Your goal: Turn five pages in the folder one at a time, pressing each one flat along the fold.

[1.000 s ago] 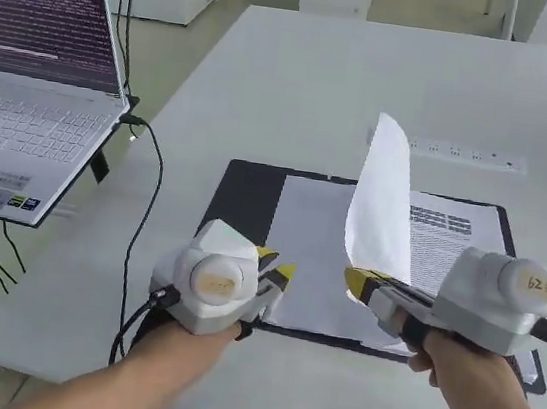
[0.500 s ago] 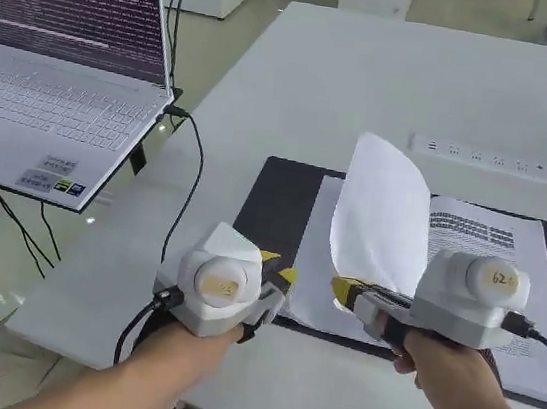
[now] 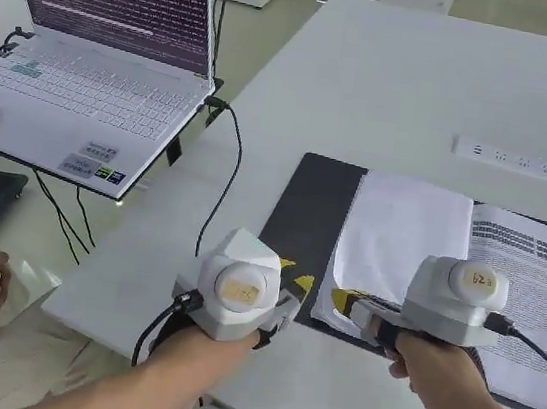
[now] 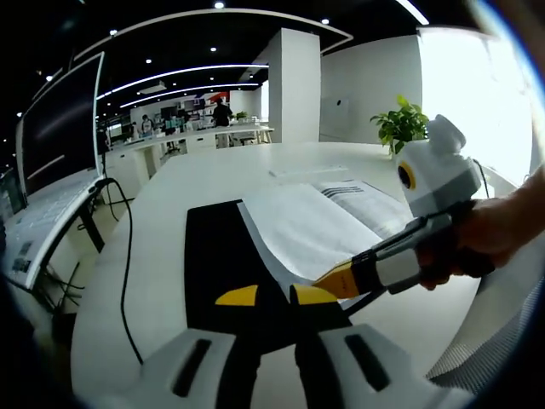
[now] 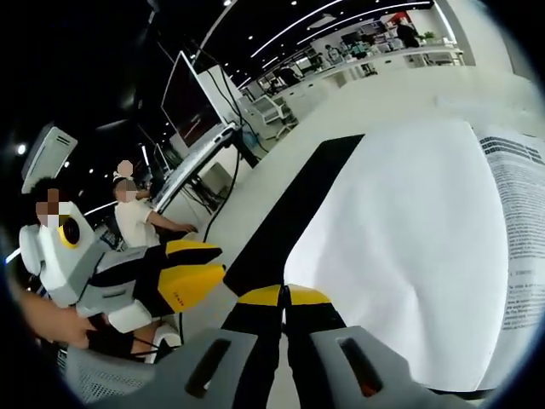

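Page [image 3: 400,241] lies flat on the left. Your right gripper [image 3: 344,300] is clenched on its corner, left gripper [image 3: 294,276] released. Next: let go, press along the fold [image 3: 469,240].

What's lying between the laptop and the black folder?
In the head view, a black cable runs between the laptop and the folder, across the otherwise bare white table.

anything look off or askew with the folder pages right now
Mainly the turned page: it lies bowed, not flat, on the left side of the folder, rippled near the corner at the right gripper. Nothing looks spilled or torn.
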Demonstrator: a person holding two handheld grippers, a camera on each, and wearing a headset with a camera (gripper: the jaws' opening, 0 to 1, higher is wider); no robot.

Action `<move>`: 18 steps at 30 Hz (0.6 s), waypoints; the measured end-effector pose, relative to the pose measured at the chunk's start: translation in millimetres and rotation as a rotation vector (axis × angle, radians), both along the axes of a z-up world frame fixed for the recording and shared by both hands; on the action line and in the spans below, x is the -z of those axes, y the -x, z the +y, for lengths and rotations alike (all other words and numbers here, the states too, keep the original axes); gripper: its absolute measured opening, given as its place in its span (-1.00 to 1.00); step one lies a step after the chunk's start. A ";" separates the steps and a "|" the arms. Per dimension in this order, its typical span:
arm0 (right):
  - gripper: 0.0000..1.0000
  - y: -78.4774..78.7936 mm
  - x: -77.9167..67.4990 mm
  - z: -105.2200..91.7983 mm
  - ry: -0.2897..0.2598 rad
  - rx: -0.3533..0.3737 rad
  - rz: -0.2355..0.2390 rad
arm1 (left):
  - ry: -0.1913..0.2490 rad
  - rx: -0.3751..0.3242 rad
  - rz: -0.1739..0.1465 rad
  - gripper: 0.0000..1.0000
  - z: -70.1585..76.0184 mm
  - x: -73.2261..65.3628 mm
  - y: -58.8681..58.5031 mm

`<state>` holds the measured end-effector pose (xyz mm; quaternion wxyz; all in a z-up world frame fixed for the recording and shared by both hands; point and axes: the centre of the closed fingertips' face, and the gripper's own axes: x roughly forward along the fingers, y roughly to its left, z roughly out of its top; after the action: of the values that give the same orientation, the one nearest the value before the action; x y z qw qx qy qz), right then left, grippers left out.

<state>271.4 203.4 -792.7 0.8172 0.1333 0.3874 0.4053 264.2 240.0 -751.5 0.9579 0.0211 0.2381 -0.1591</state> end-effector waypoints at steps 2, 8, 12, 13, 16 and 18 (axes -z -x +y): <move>-1.00 -0.8 5.6 1.0 0.005 0.005 0.013 | -0.001 0.005 0.004 -0.76 -0.9 2.4 0.0; -0.99 -0.8 17.2 4.6 -0.013 0.013 0.061 | 0.000 0.012 0.022 -0.76 -4.1 9.1 -1.7; -0.93 -1.9 16.7 4.0 -0.041 0.026 0.070 | -0.001 0.015 0.028 -0.76 -5.5 11.7 -4.5; -0.91 -1.8 16.3 4.1 -0.045 0.026 0.072 | -0.002 0.016 0.029 -0.76 -5.6 12.0 -4.7; -0.86 -2.4 13.0 2.0 -0.071 0.035 0.072 | -0.003 0.019 0.035 -0.76 -6.7 14.6 -7.1; -0.85 -3.2 8.3 -1.9 -0.090 0.042 0.067 | -0.004 0.020 0.036 -0.76 -7.8 15.1 -8.6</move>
<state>274.7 201.5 -801.1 0.8054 0.1915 0.3931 0.4002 272.8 232.2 -766.6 0.9518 0.0226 0.2553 -0.1685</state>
